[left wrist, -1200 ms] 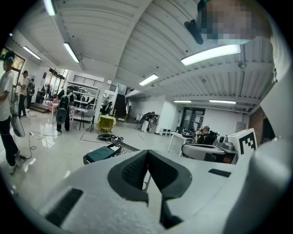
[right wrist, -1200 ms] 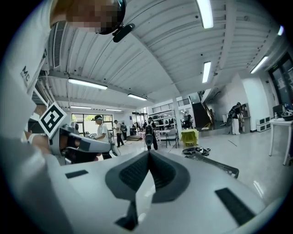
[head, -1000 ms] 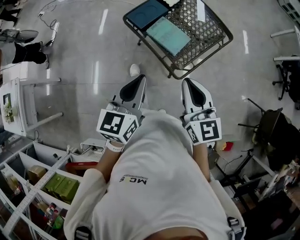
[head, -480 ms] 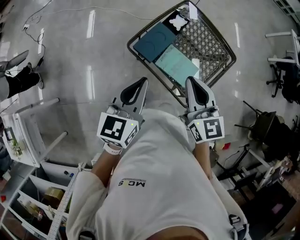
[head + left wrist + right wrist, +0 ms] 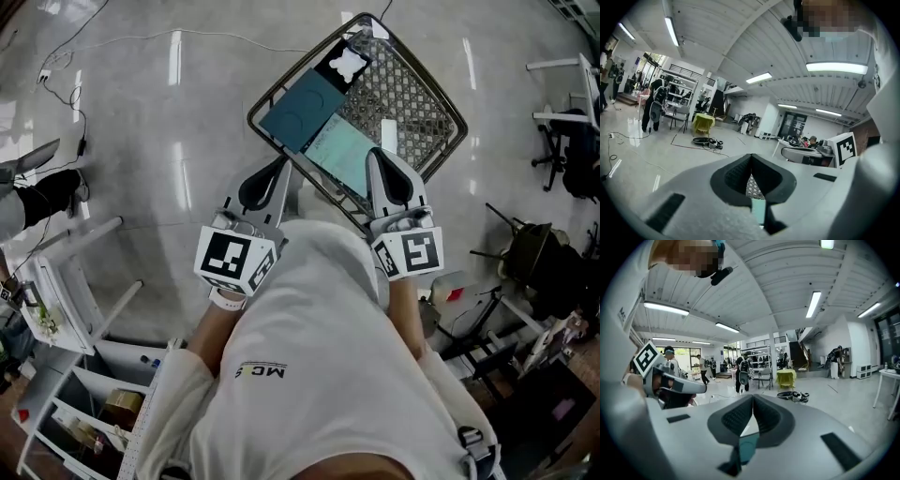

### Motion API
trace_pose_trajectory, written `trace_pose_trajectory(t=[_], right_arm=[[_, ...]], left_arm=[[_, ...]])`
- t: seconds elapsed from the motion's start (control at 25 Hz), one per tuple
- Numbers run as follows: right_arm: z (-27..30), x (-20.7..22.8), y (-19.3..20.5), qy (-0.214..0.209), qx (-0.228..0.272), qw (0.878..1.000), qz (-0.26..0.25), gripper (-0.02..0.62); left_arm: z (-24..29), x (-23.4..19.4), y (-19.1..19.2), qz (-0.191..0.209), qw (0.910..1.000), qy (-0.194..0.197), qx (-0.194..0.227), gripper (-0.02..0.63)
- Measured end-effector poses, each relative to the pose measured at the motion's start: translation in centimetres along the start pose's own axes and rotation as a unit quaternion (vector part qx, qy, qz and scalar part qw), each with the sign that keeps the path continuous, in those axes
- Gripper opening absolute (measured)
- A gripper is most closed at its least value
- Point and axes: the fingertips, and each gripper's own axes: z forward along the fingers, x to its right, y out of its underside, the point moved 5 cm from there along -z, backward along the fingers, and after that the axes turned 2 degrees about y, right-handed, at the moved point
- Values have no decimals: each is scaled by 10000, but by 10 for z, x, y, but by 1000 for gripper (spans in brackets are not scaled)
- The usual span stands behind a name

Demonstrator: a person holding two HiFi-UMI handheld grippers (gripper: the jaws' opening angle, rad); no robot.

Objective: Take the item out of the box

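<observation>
White plastic and black ribbed pads make up both tools. The left hand-held gripper point(image 5: 279, 167) and the right hand-held gripper point(image 5: 380, 164) each have their jaw tips pressed together, with nothing between them. The person holds them level, side by side against the chest. This looks like a carrying pose for the approach, not a reach.

Both point at a wire basket point(image 5: 412, 94), which sits just ahead of their tips on the polished floor point(image 5: 187, 112). In the basket's near-left part lies a dark teal box point(image 5: 302, 111). A pale teal flat piece point(image 5: 342, 150) touches the box on the side nearest the grippers. A black card with a white shape point(image 5: 349, 64) is at the basket's far corner. The item itself is not visible and is probably inside the box.

The basket's raised rim is the edge to clear, so entry from above looks free. Open floor lies left of the basket, and a dark chair point(image 5: 539, 253) stands well to its right.
</observation>
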Motion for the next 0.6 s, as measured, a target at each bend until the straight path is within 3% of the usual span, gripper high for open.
trace_pose_trajectory(t=[0.28, 0.6], right_arm=[[40, 38, 9, 159, -186, 9997, 52, 18], [120, 89, 55, 100, -667, 9975, 195, 61]], left_arm=[[40, -14, 2, -52, 9997, -7, -238, 25], [89, -35, 18, 17, 9985, -264, -479, 25]])
